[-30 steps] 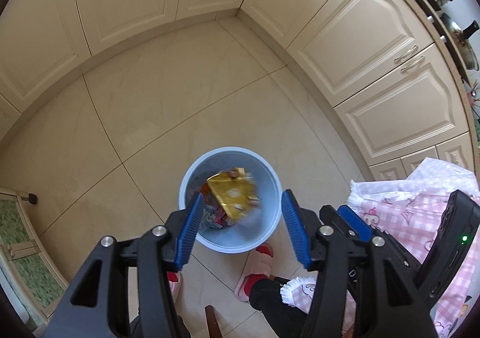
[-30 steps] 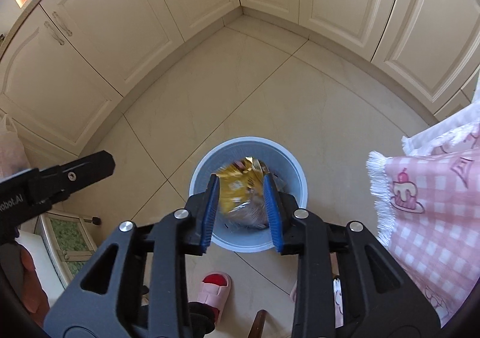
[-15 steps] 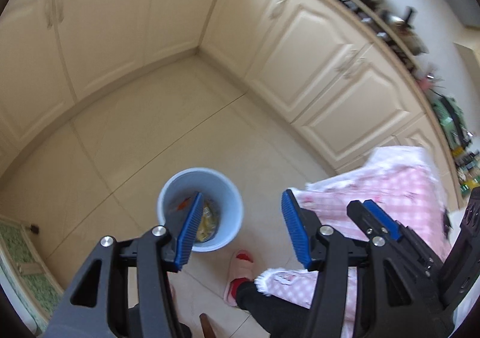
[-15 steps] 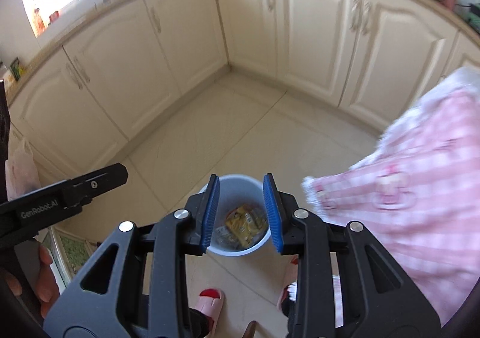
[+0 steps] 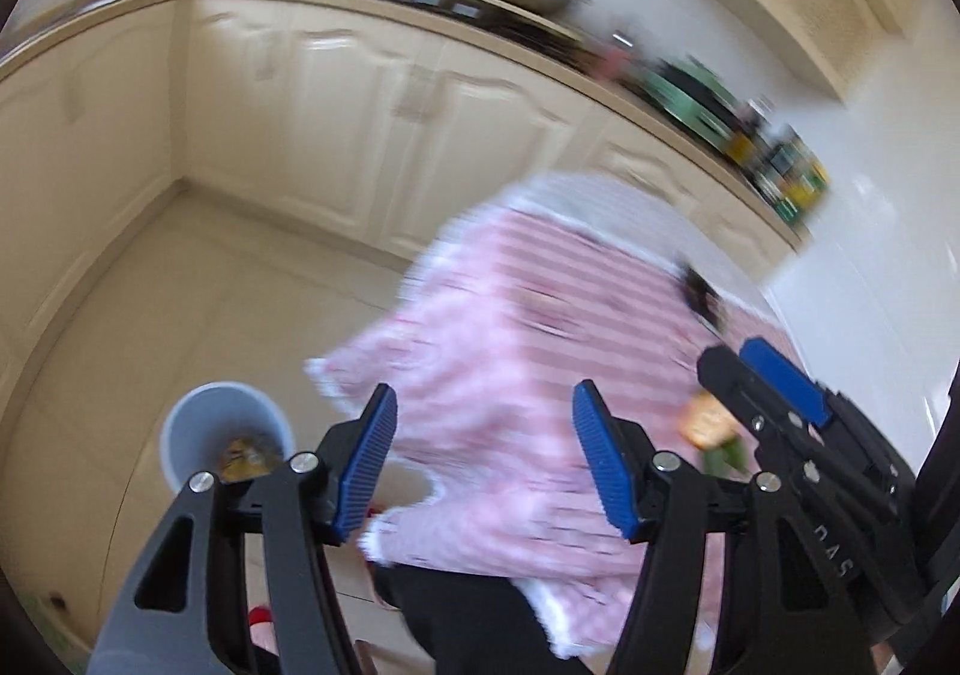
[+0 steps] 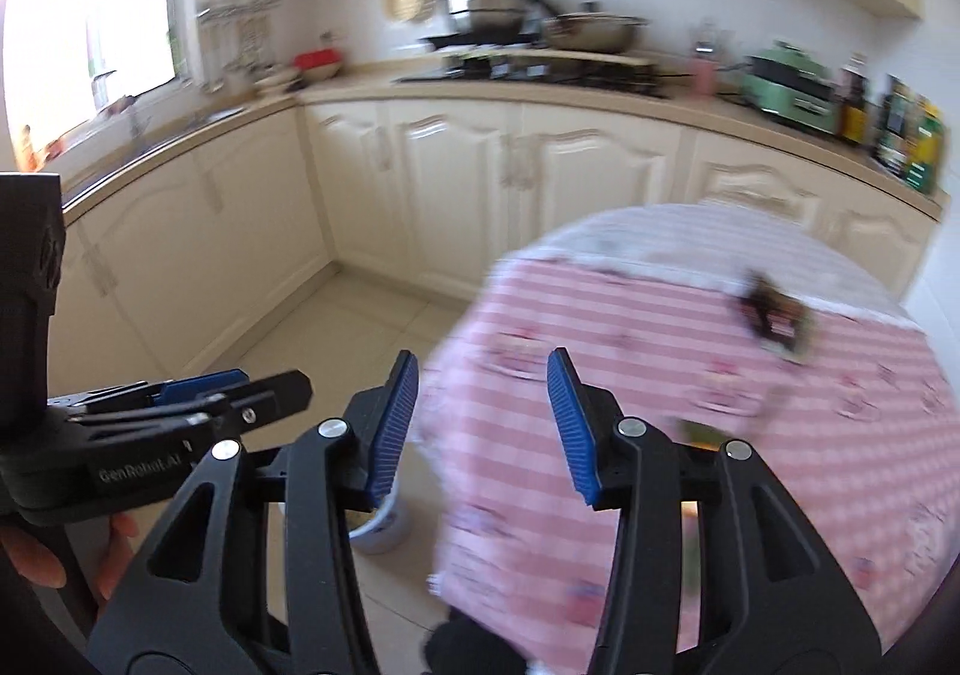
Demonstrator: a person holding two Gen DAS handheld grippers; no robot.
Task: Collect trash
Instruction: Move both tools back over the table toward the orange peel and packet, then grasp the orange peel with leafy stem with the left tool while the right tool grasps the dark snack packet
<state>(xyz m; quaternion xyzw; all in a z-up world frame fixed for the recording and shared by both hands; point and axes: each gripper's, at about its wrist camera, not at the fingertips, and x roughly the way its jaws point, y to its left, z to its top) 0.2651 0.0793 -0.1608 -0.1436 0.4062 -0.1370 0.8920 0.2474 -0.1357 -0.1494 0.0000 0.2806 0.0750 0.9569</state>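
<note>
Cream cabinets (image 6: 468, 195) wrap the corner of the kitchen ahead of me, with a counter (image 6: 600, 96) on top carrying blurred pots (image 6: 498, 6), a green cooker (image 6: 786, 78) and bottles (image 6: 906, 141). The tiled floor (image 5: 198, 279) runs pale below them. The round table (image 6: 750, 375) fills the right half of both views under a pink checked cloth with a white fringe. Down on the floor to the left of the table stands the blue bin (image 5: 225, 435), upright, with yellow wrappers lying inside it; in the right view only its side shows between my finger and the cloth edge. My left tongs (image 5: 485, 459) hang above the table's near edge, their jaws standing wide apart with nothing between them, and they have just been opening. My right tongs (image 6: 483, 420) hang just beside them over the same edge, jaws also parted and empty, and they too have just been opening. On the cloth a dark piece of trash (image 6: 774, 315) lies toward the far right side, and a smaller orange and green scrap (image 5: 711, 426) lies nearer, just beside my right tongs; both are too blurred to tell what they are.
</note>
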